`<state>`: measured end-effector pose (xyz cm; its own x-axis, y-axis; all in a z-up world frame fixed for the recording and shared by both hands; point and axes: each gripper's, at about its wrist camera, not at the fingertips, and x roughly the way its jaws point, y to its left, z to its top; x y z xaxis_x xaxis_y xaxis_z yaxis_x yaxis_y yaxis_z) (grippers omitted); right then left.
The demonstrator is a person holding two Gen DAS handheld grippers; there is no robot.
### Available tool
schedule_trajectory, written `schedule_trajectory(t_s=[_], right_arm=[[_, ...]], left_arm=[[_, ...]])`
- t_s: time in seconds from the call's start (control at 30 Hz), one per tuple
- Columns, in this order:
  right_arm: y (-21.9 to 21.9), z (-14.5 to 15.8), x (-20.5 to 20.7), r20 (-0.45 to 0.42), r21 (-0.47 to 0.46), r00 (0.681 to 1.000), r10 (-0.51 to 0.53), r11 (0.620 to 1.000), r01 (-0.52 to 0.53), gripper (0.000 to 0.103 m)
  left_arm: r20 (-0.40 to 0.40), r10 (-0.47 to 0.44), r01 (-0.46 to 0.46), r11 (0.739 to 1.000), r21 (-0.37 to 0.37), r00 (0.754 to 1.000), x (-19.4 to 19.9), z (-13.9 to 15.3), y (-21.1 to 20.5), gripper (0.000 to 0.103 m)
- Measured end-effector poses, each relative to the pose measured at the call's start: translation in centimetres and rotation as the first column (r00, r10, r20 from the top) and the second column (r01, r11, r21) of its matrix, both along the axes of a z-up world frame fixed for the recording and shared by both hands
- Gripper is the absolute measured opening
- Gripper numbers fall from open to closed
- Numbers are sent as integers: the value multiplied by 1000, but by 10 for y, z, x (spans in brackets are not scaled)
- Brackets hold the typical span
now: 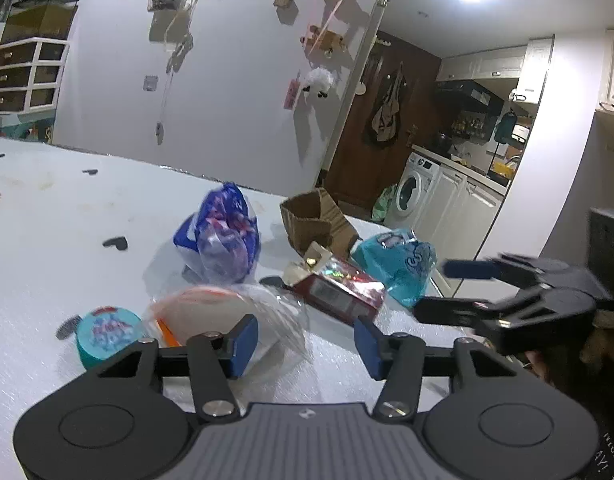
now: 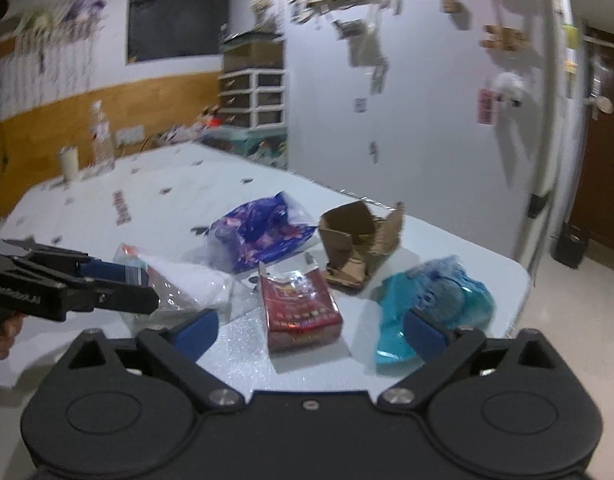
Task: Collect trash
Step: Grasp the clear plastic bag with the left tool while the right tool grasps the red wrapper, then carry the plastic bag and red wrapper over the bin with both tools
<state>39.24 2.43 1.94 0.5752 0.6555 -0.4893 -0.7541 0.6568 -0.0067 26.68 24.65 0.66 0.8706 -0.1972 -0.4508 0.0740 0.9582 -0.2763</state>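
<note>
Trash lies on the white table [image 1: 47, 248]: a blue-purple plastic bag [image 1: 223, 240] [image 2: 263, 232], torn cardboard [image 1: 315, 220] [image 2: 359, 240], a red cigarette pack [image 1: 339, 288] [image 2: 299, 308], a teal bag [image 1: 399, 264] [image 2: 431, 304], a clear plastic bag [image 1: 211, 308] [image 2: 183, 284] and a round teal cup [image 1: 107, 332]. My left gripper [image 1: 305, 342] [image 2: 135, 288] is low over the clear bag, jaws apart, its left pad at the bag's edge. My right gripper [image 2: 311, 332] [image 1: 443, 290] stands wide open, with the red pack lying ahead between its fingers.
The table's right corner and edge [image 2: 519, 268] are just beyond the teal bag. A bottle [image 2: 101, 136] and a white cup [image 2: 69, 162] stand at the far end. A drawer unit [image 2: 253, 96] is against the wall, and a washing machine [image 1: 411, 192] is in the kitchen.
</note>
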Motion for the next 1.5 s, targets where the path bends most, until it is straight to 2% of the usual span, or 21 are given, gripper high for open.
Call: schedule_trajectory(t_s=[0.13, 0.27, 0.5, 0.6, 0.63, 0.87, 0.93, 0.97, 1.07, 1.5], right_arm=[[17, -7, 17, -13, -57, 998, 68, 996, -68, 90], [30, -13, 36, -57, -57, 995, 83, 995, -86, 83], [50, -20, 43, -103, -49, 990, 95, 994, -101, 76], [53, -23, 40, -118, -50, 990, 79, 995, -85, 64], [54, -23, 39, -129, -54, 989, 66, 996, -74, 57], [47, -26, 22, -135, -54, 991, -2, 999, -6, 56], [46, -26, 15, -130, -61, 991, -23, 998, 15, 56], [46, -26, 12, -129, -65, 991, -31, 998, 22, 56], [45, -25, 2, -123, -87, 991, -62, 995, 51, 55], [12, -16, -43, -134, -71, 978, -160, 986, 151, 55]], left_arm=[[-4, 5, -5, 1000, 4, 1000, -1, -2, -1, 49], [-4, 21, -21, 1000, 3, 1000, -3, -3, 0, 41], [-19, 79, -79, 997, 28, 997, 1, -6, 6, 36], [-20, 79, -78, 997, 26, 997, 3, -7, 4, 34], [-19, 79, -78, 997, 30, 997, 3, -7, 3, 34], [-37, 80, -77, 995, 65, 996, 7, -8, -6, 25], [-37, 80, -76, 993, 90, 996, 7, -7, -10, 20], [-40, 75, -71, 993, 93, 996, 7, -8, -12, 13], [-62, 74, -66, 992, 111, 995, 9, -10, -18, 8], [-69, 140, -128, 978, 165, 988, -16, -8, -40, 4]])
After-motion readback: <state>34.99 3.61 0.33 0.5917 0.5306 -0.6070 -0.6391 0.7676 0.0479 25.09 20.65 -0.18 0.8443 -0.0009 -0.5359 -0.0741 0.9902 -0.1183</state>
